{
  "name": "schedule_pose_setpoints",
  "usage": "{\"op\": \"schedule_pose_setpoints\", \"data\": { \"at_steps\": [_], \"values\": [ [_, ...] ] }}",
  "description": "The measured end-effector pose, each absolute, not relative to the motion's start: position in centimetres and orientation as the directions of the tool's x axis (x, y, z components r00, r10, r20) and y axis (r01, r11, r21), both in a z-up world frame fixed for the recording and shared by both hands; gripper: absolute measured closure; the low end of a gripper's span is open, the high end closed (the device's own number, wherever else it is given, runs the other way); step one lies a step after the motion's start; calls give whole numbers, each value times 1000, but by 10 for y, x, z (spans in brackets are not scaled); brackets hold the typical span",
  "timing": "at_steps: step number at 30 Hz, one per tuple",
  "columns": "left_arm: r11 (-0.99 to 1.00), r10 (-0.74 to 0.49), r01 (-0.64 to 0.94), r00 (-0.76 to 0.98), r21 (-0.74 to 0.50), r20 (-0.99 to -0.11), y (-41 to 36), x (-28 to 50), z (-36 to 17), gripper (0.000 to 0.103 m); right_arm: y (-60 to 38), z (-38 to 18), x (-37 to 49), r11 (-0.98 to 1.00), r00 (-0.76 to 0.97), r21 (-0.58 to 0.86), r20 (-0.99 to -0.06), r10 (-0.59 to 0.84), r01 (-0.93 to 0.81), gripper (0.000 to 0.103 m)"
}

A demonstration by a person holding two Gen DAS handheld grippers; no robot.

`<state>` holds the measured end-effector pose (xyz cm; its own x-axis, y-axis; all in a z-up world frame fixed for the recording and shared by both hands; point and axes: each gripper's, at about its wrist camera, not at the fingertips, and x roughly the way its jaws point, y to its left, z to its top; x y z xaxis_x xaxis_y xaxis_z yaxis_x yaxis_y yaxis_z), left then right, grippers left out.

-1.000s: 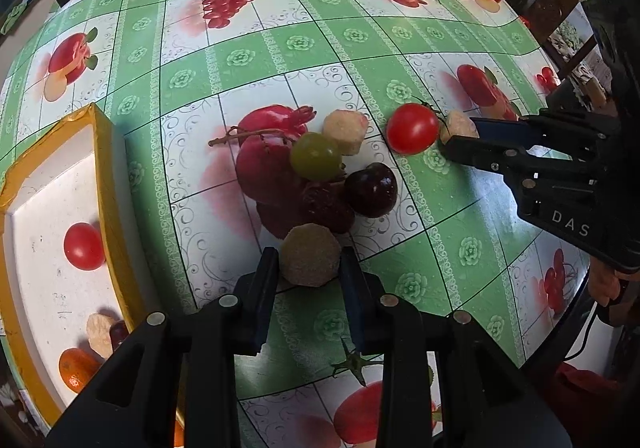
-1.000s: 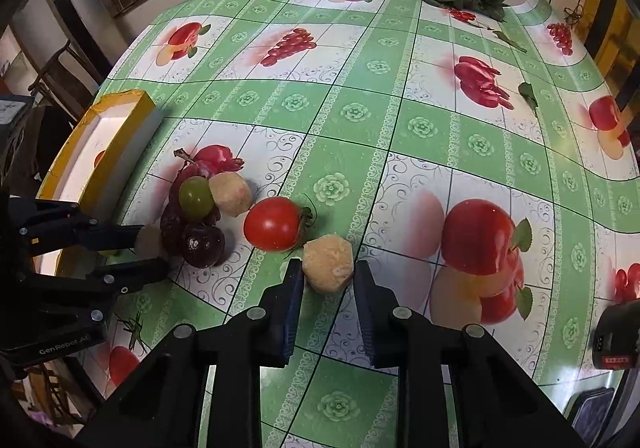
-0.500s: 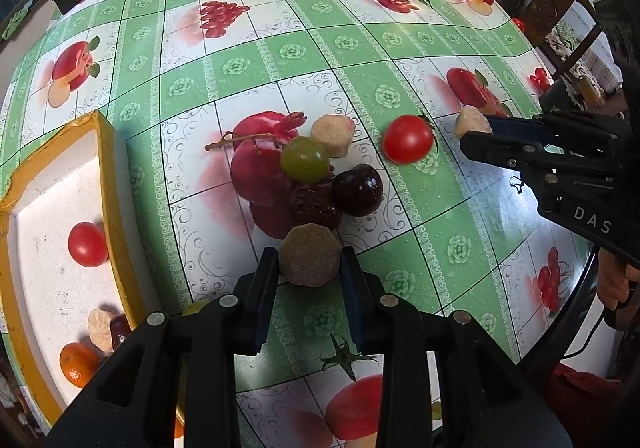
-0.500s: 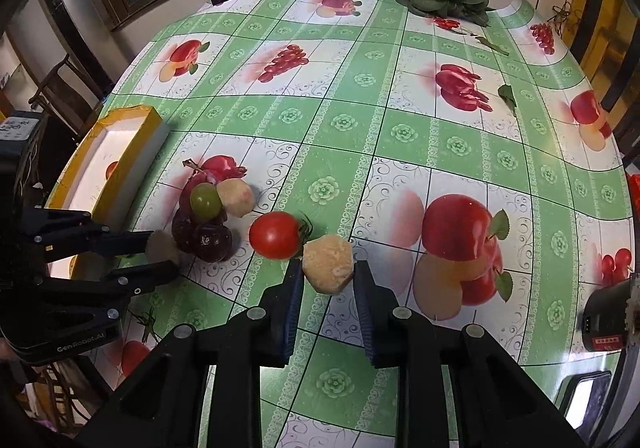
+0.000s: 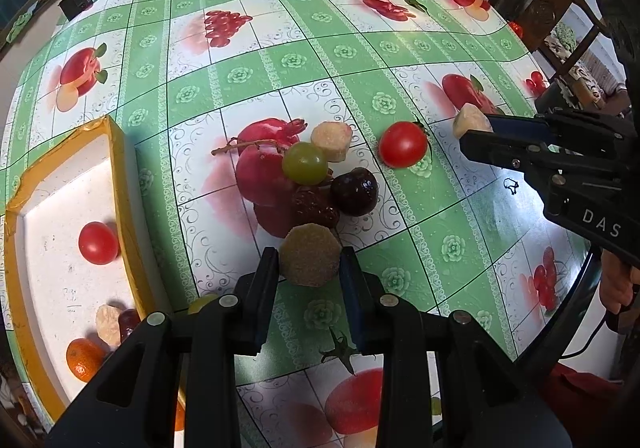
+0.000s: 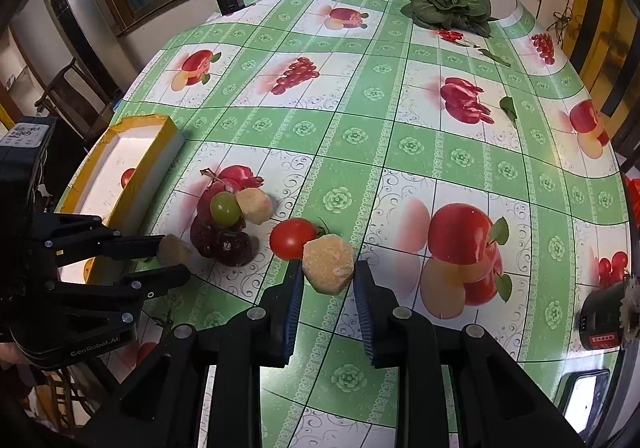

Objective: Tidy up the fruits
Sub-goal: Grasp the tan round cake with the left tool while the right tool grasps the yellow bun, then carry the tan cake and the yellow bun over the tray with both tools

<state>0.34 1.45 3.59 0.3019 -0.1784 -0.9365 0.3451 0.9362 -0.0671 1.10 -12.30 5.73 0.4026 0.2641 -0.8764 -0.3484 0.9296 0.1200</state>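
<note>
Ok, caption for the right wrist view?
Right gripper holding a tan fruit chunk above the tomato; left gripper grips another.

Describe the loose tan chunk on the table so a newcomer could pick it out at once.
Start at the yellow-rimmed tray, then move to the small pile of fruit beside it, on the cloth's pomegranate print. The tan chunk sits at the pile's far edge, touching the green grape. Unlike the two similar chunks, no fingers grip it, and the red tomato lies apart from it.
</note>
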Motion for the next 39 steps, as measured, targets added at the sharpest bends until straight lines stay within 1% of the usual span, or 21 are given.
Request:
{"op": "schedule_pose_setpoints", "data": {
  "at_steps": [11, 15, 20, 25, 34, 39],
  "values": [
    [944, -145, 328, 346, -25, -927, 21, -3, 49, 75, -107, 66, 9, 917, 405, 130, -867, 290, -378, 77],
    [952, -156, 302, 364, -42, -918, 36, -5, 60, 75, -99, 69, 10, 908, 397, 147, -863, 311, -392, 77],
    [971, -157, 226, 379, -73, -912, 73, -6, 71, 75, -84, 77, 11, 891, 387, 174, -854, 349, -418, 77],
    [987, -121, 144, 394, -69, -911, 113, -7, 74, 75, -59, 83, 12, 865, 361, 207, -845, 393, -458, 77],
    [998, -67, 12, 398, -68, -915, 178, -14, 68, 75, -1, 92, 12, 779, 273, 280, -826, 493, -560, 77],
    [996, -52, -41, 381, -73, -923, 202, -17, 57, 75, 37, 88, 14, 740, 223, 289, -832, 508, -607, 77]
  ]
}}
